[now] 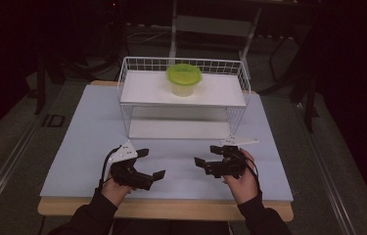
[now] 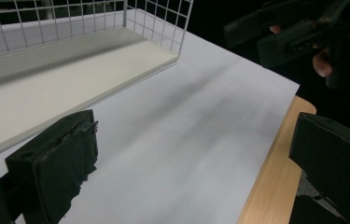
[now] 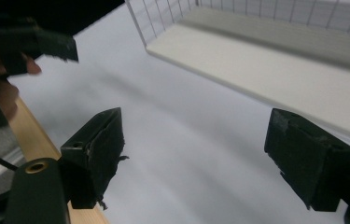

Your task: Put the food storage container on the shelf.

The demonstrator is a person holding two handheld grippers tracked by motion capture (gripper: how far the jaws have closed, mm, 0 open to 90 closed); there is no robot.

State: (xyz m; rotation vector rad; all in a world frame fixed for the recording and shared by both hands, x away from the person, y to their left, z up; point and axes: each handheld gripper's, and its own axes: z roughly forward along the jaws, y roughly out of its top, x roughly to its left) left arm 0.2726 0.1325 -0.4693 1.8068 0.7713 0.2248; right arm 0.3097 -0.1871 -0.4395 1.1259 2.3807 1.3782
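Lower left of the high view: left gripper, held in a hand above the table; fingers apart, nothing between them.

Lower centre-right: right gripper, held in a hand near the table's front edge; fingers apart, nothing between them. The two grippers face each other across bare tabletop, well apart.

Front edge, bottom of frame: strip of pale wood under the light sheet that covers the table.

Centre: white wire rack with two white shelves, standing on the table beyond both grippers.

Upper centre: green-lidded cup, upright on the rack's top shelf, well apart from both grippers.
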